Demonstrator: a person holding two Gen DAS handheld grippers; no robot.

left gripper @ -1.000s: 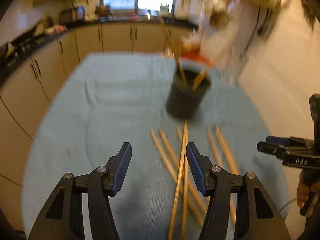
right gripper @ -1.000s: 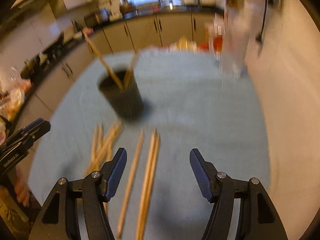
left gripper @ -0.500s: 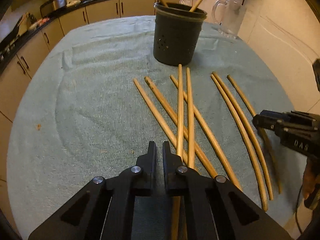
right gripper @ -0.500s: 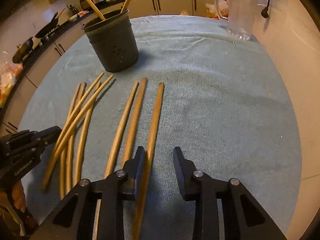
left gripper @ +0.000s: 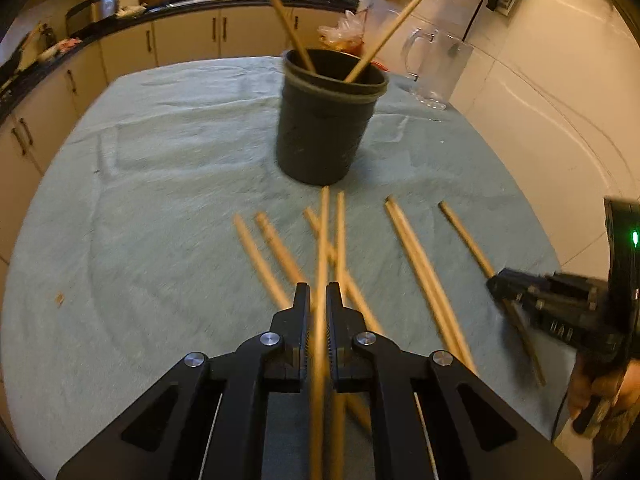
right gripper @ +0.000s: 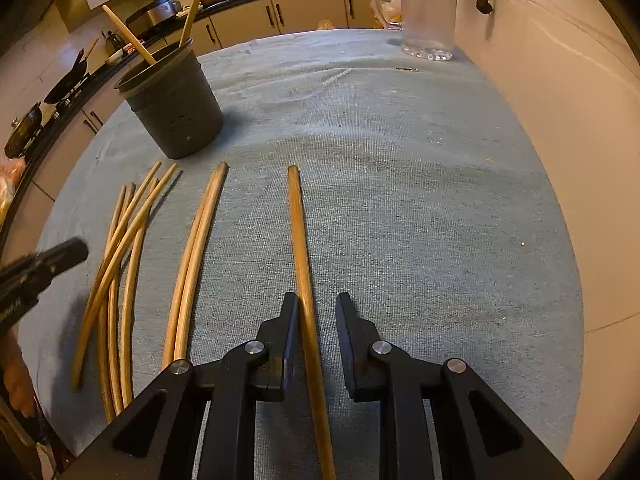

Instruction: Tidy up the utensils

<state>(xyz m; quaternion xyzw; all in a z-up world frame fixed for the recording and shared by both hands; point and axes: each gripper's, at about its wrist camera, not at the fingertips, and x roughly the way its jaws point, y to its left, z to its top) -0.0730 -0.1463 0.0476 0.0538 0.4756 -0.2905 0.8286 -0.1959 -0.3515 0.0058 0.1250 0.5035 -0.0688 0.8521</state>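
Observation:
Several long wooden sticks lie on the teal cloth [left gripper: 160, 208] in front of a dark round pot [left gripper: 324, 136] that holds two more sticks. My left gripper [left gripper: 318, 300] is shut on one stick [left gripper: 323, 232], which points at the pot. In the right wrist view, my right gripper [right gripper: 318, 304] straddles the rightmost stick [right gripper: 298, 220]. Its jaws are closing; the stick touches the left finger [right gripper: 290, 320] and the other finger stands clear. The pot [right gripper: 176, 112] is at the far left there, and the left gripper [right gripper: 60, 256] shows at the left edge.
A clear glass pitcher [left gripper: 436, 68] stands at the cloth's far right corner by the tiled wall. Kitchen cabinets and a dark counter [left gripper: 180, 28] run behind the table. Loose sticks [right gripper: 120, 260] crowd the left; a pair [right gripper: 192, 256] lies beside my right gripper.
Both grippers went from wide open to narrow and came down toward the cloth. The left jaws now clamp a stick; the right jaws now have the rightmost stick between them.

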